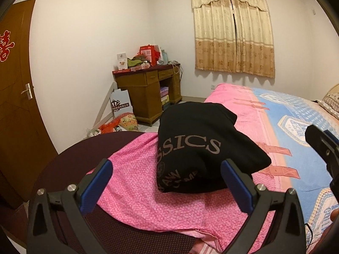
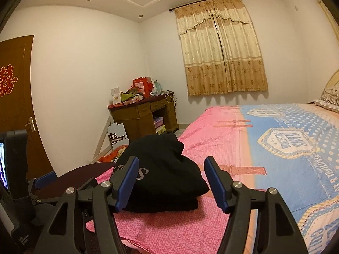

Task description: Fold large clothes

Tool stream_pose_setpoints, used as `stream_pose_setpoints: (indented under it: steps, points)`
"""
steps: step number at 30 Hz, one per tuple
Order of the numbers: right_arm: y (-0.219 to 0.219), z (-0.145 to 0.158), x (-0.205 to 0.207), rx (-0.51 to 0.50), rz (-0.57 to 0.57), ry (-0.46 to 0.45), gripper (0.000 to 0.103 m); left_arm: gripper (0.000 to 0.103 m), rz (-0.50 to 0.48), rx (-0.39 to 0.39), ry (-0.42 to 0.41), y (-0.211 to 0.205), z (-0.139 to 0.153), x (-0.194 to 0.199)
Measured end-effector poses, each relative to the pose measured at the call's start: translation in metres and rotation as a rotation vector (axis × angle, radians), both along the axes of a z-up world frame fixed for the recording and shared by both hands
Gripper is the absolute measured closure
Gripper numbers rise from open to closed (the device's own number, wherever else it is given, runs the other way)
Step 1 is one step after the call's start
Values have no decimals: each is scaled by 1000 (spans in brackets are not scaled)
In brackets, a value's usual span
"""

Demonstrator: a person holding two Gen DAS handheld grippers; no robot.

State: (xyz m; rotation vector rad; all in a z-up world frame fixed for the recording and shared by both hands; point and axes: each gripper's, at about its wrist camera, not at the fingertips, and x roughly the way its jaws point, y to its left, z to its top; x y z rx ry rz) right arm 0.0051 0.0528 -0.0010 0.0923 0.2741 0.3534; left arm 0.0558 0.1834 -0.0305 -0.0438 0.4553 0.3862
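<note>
At the bottom of the left wrist view, the left gripper (image 1: 167, 182) stands with its blue pads spread wide and nothing between them; at the bottom of the right wrist view, the right gripper (image 2: 170, 184) is likewise released and grasping nothing. Just beyond both, in the centre of each frame, a black garment (image 1: 201, 146) with grey lettering lies as a compact bundle on the pink corner of the bed (image 1: 286, 127). It looks already folded, so the folding step seems finished or nearly so; the next move would likely be a last tidy of its edges or a reach for another garment, though none is visible. The lettering is partly hidden in the folds. Further off, at centre left, a cluttered wooden desk (image 1: 148, 89) stands below the curtain (image 1: 233, 33), its clutter too small to identify.
</note>
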Motion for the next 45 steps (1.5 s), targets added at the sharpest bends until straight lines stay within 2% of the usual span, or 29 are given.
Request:
stream_pose_setpoints:
  steps: [15, 45]
  points:
    - [2, -8, 2, 0, 1, 44, 37, 0, -11, 26, 22, -7, -1, 3]
    - [-2, -12, 1, 12, 5, 62, 36, 0, 15, 43, 26, -8, -3, 3]
